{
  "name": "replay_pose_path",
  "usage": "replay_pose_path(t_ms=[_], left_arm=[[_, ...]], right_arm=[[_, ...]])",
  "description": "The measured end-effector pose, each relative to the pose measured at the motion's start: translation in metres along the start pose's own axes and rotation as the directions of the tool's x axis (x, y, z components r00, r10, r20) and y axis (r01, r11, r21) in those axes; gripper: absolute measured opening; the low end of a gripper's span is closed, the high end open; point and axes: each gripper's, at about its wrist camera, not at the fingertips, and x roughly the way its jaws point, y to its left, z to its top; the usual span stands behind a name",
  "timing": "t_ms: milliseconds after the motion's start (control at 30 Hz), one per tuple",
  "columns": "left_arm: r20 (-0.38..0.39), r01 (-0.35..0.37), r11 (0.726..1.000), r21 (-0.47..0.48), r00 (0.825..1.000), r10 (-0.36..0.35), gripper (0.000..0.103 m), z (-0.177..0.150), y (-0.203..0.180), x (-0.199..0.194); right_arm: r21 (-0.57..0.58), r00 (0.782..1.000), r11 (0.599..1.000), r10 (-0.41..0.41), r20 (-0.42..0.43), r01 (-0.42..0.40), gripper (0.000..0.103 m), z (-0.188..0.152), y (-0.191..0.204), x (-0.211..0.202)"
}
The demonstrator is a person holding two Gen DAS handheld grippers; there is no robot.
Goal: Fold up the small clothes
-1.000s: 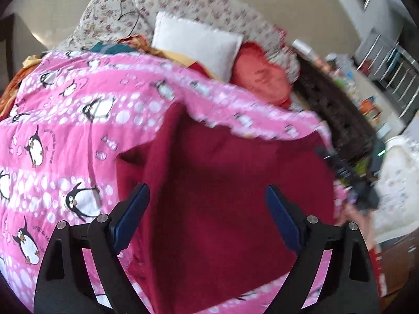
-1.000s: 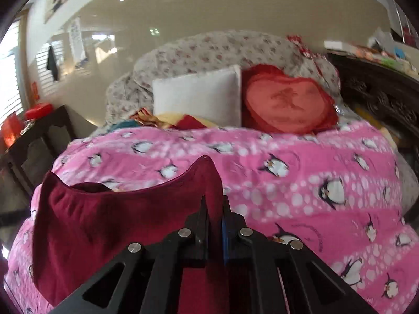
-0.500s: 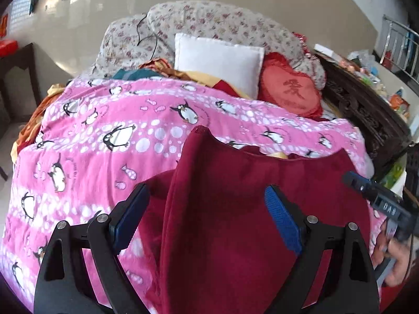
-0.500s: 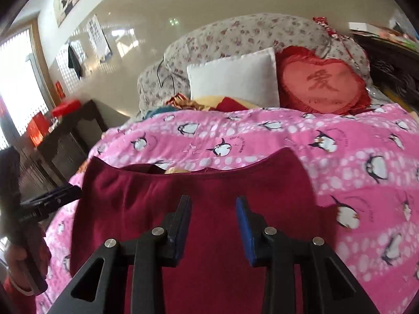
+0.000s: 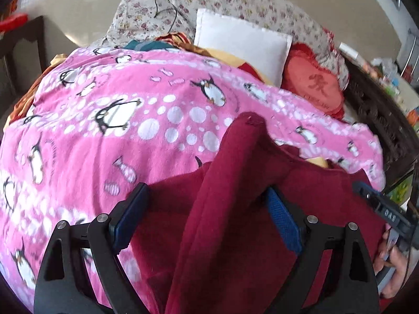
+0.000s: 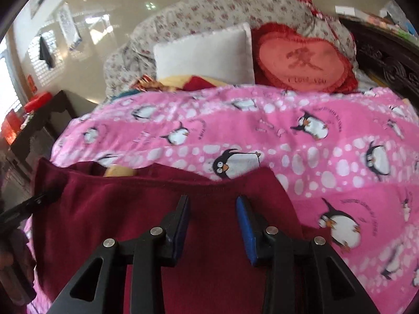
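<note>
A dark red garment (image 5: 235,209) lies on the pink penguin blanket (image 5: 117,120), its top edge raised in a ridge. My left gripper (image 5: 207,209) is open, its blue-padded fingers either side of that ridge. In the right wrist view the garment (image 6: 157,222) spreads flat with a yellow lining showing at its top edge. My right gripper (image 6: 212,212) is open just above the cloth and holds nothing. The right gripper also shows at the right edge of the left wrist view (image 5: 382,209).
A white pillow (image 6: 207,52), a red heart cushion (image 6: 303,57) and a floral bolster (image 6: 222,7) sit at the head of the bed. A dark carved headboard (image 6: 392,60) runs along the right. A dark side table (image 6: 39,125) stands left.
My right gripper has opened and let go of the garment, which has dropped flatter onto the blanket. My left gripper stayed open and moved in closer over the raised fold.
</note>
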Motion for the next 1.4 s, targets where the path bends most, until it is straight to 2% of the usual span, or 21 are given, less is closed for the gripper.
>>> replay_pose_path(t_ms=[133, 233, 433, 533, 600, 667, 767, 833, 967, 1133, 1267, 1400], left_arm=[[0.029, 0.018, 1.000, 0.006, 0.999, -0.018, 0.090, -0.018, 0.002, -0.036], [0.029, 0.048, 0.999, 0.010, 0.998, -0.048, 0.090, -0.043, 0.004, -0.055], [0.027, 0.048, 0.998, 0.049, 0.998, -0.050, 0.090, -0.093, -0.002, -0.066], [-0.040, 0.022, 0.998, 0.062, 0.999, -0.020, 0.090, -0.108, -0.006, -0.046], [-0.061, 0.005, 0.997, 0.071, 0.998, -0.001, 0.090, -0.113, -0.006, -0.035], [-0.044, -0.006, 0.996, 0.088, 0.999, 0.010, 0.090, -0.115, -0.008, -0.036], [-0.049, 0.025, 0.998, 0.057, 0.999, -0.023, 0.090, -0.114, -0.007, -0.047], [-0.029, 0.067, 0.998, 0.012, 0.997, -0.067, 0.090, -0.113, -0.002, -0.060], [0.031, 0.054, 0.998, 0.019, 0.998, -0.055, 0.090, -0.121, 0.002, -0.081], [0.058, 0.008, 1.000, 0.022, 0.998, -0.010, 0.090, -0.130, 0.007, -0.082], [0.035, -0.012, 0.999, 0.031, 0.999, 0.011, 0.090, -0.131, 0.013, -0.073], [0.033, -0.008, 1.000, 0.004, 0.999, 0.008, 0.090, -0.130, 0.018, -0.070]], right_arm=[[-0.011, 0.996, 0.998, 0.068, 0.050, -0.068, 0.040, -0.024, 0.005, -0.050], [-0.042, 0.996, 0.997, 0.068, 0.049, -0.066, 0.042, -0.045, 0.010, -0.073], [-0.032, 0.999, 0.999, 0.041, 0.011, -0.041, 0.042, -0.080, 0.003, -0.083], [0.007, 0.998, 0.999, 0.054, 0.012, -0.054, 0.043, -0.088, -0.006, -0.075], [-0.001, 0.999, 0.999, 0.040, 0.010, -0.040, 0.043, -0.089, -0.004, -0.069], [-0.013, 1.000, 1.000, 0.026, 0.003, -0.026, 0.043, -0.087, 0.000, -0.071], [-0.021, 0.999, 0.999, 0.040, 0.011, -0.040, 0.043, -0.087, 0.006, -0.087], [-0.025, 0.997, 0.998, 0.062, 0.042, -0.061, 0.044, -0.091, 0.010, -0.104], [-0.022, 0.994, 0.996, 0.086, 0.066, -0.085, 0.047, -0.102, 0.013, -0.121], [-0.069, 1.000, 0.998, 0.015, -0.005, -0.015, 0.047, -0.121, 0.017, -0.103], [-0.022, 0.998, 0.999, 0.040, -0.054, -0.041, 0.048, -0.129, 0.008, -0.085], [-0.042, 0.999, 0.998, 0.044, -0.029, -0.045, 0.047, -0.127, 0.012, -0.095]])
